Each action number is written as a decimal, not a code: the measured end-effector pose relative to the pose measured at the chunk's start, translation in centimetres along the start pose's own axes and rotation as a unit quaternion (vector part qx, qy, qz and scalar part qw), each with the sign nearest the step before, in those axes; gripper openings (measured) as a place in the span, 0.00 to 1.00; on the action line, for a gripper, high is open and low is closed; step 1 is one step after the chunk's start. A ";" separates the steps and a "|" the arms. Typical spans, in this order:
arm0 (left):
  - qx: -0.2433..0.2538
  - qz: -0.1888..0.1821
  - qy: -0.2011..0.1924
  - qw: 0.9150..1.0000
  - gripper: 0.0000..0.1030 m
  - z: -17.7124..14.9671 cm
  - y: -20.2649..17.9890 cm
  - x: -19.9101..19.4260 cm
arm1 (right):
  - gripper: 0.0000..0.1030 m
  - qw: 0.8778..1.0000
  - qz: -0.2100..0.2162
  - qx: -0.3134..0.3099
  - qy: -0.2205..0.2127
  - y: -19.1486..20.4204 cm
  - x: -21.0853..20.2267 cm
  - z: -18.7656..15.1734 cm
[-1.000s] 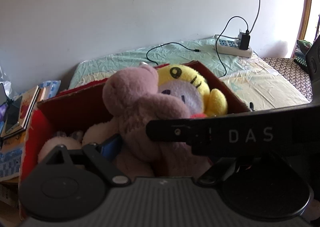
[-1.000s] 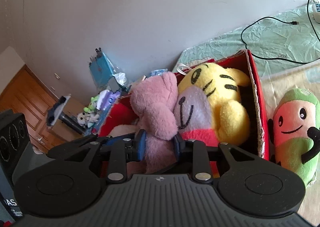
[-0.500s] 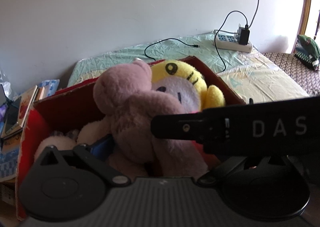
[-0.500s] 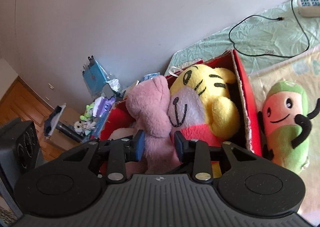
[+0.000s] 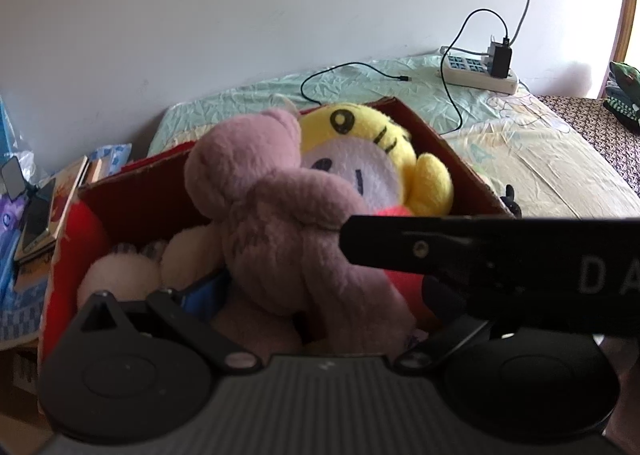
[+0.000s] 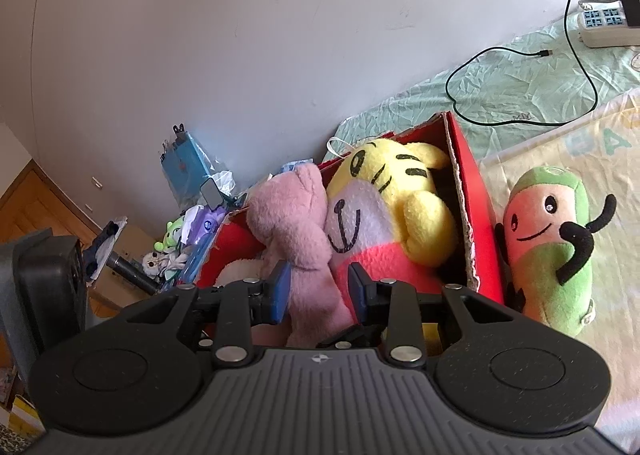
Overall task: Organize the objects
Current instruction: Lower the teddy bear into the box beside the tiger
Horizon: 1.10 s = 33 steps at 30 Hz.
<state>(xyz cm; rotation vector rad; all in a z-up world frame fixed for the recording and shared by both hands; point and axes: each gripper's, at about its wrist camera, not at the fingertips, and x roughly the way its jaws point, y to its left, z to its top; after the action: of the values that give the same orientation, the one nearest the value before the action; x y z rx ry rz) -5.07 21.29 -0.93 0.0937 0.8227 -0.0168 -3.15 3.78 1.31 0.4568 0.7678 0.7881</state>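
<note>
A red cardboard box [image 5: 452, 159] on the bed holds a pink plush bear [image 5: 280, 223], a yellow tiger plush [image 5: 372, 159] and a cream plush [image 5: 120, 275]. My right gripper [image 6: 318, 291] is shut on the pink bear [image 6: 296, 231] low on its body, a blue pad pressing each side. Its black body [image 5: 480, 251] crosses the left wrist view. My left gripper [image 5: 316, 295] stands open around the bear from the near side; its right finger is hidden. A green and pink plush [image 6: 548, 247] leans outside the box's right wall [image 6: 476, 207].
A white power strip [image 5: 476, 75] with a black cable [image 5: 360, 67] lies on the green sheet by the wall. Books and small items [image 5: 44, 211] pile up left of the box. Yellow bedding [image 5: 552, 167] stretches to the right.
Both views have shifted a little while the bear stays in the box. The right gripper's body has slid rightward in the left wrist view. The right pads still sit either side of the bear.
</note>
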 end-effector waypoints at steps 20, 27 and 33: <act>-0.038 -0.005 0.018 0.999 0.99 -0.4 0.7 0.1 | 0.26 0.999 -0.025 -0.035 -0.011 0.5 -0.2 -1.1; -0.039 -0.006 0.020 0.999 1.00 -0.3 0.7 0.1 | 0.25 0.999 -0.028 -0.036 -0.014 0.6 -0.2 -1.2; -0.042 -0.006 0.020 0.999 1.00 -0.4 0.8 0.1 | 0.25 0.999 -0.031 -0.036 -0.015 0.7 -0.2 -1.1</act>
<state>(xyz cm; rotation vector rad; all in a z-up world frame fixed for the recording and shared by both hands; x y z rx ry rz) -5.23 22.10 -1.20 0.0099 0.8630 0.0092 -4.38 4.17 1.08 0.3775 0.7204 0.7474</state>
